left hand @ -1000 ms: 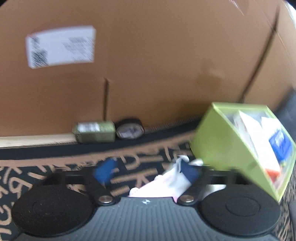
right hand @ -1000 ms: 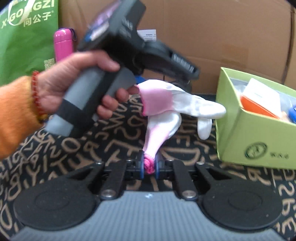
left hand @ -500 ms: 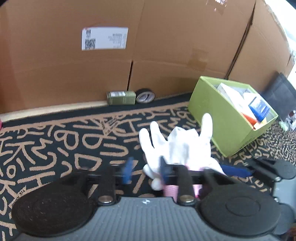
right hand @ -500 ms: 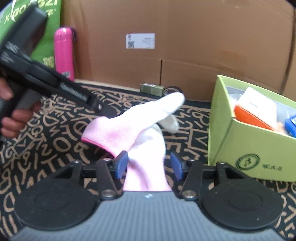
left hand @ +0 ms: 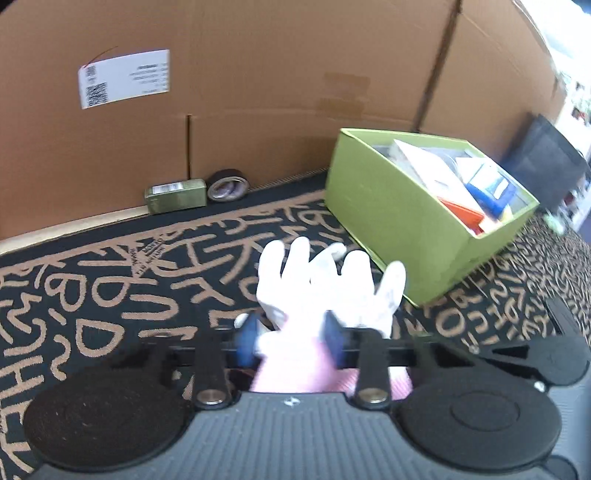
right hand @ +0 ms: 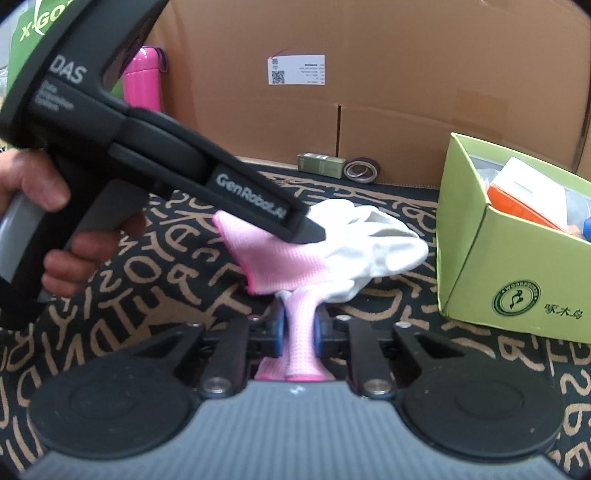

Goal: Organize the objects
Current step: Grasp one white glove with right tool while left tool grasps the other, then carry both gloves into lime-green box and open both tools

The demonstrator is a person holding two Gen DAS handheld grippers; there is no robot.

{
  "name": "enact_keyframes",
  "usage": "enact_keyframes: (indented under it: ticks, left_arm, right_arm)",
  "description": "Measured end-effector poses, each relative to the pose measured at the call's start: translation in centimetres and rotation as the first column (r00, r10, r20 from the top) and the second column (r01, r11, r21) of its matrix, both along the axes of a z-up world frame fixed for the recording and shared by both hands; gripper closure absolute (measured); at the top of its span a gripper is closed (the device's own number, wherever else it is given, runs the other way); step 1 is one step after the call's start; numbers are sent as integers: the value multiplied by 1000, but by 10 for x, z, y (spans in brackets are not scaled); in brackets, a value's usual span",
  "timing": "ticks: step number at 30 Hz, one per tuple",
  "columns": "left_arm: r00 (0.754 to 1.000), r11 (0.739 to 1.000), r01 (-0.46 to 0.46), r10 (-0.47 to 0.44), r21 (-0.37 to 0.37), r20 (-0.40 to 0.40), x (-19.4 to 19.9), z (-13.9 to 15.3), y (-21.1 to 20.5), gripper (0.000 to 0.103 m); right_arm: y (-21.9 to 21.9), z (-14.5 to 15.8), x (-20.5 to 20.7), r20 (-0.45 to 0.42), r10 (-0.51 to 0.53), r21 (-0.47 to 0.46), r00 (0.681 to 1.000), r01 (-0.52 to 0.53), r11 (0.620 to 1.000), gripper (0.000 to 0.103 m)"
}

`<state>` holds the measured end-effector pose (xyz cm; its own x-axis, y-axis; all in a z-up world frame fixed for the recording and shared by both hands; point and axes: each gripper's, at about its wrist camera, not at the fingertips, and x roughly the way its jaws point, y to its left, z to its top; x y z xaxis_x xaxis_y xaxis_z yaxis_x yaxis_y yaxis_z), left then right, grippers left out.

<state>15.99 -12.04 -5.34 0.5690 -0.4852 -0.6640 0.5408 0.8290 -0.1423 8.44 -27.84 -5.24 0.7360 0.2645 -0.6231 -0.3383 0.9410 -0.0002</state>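
Observation:
White gloves with pink cuffs (right hand: 343, 251) lie stacked on the patterned rug. My right gripper (right hand: 298, 328) is shut on a pink cuff (right hand: 301, 332). My left gripper (left hand: 291, 338) straddles the upper glove (left hand: 325, 288) at its cuff, jaws close against it; in the right wrist view its black body (right hand: 207, 173) reaches down onto the pink cuff. The green box (left hand: 413, 221), (right hand: 517, 258) with packets stands to the right of the gloves.
A cardboard wall (left hand: 258, 92) runs behind the rug. A small green carton (left hand: 175, 195) and a tape roll (left hand: 227, 184) lie at its foot. A pink bottle (right hand: 142, 85) and green bag (right hand: 33, 33) stand at far left.
My right gripper has closed onto a pink cuff. My left gripper has come down over the upper glove and its jaws have narrowed around the cuff.

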Motion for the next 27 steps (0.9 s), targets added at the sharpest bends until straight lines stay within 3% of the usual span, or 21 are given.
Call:
enact_keyframes:
  ticks: [2, 5, 12, 16, 22, 25, 27]
  left_arm:
    - [1000, 1000, 20, -20, -1, 2, -5, 6, -1, 94]
    - [999, 997, 44, -44, -59, -1, -13, 25, 0, 96]
    - [976, 973, 154, -122, -174, 183, -31, 104, -38, 96]
    - [961, 958, 191, -137, -216, 242, -22, 135, -71, 96]
    - [956, 939, 239, -182, -249, 228, -5, 136, -133, 96]
    - [959, 948, 224, -173, -226, 223, 6, 120, -163, 96]
    - [973, 957, 199, -166, -212, 162, 21, 102, -183, 96]
  right_arm:
    - [-4, 4, -3, 8, -1, 16, 1000, 1, 1000, 92]
    - [-14, 18, -15, 51, -6, 38, 999, 4, 999, 92]
    - [-55, 85, -37, 262, -78, 53, 962, 66, 996, 92]
    - [-95, 106, -33, 331, -197, 13, 923, 205, 979, 92]
    - [-157, 110, -5, 381, -358, -28, 853, 397, 917, 92]
    - [-186, 105, 21, 369, -388, -38, 844, 431, 901, 92]
    - [-200, 96, 37, 351, -394, -54, 849, 438, 897, 92]
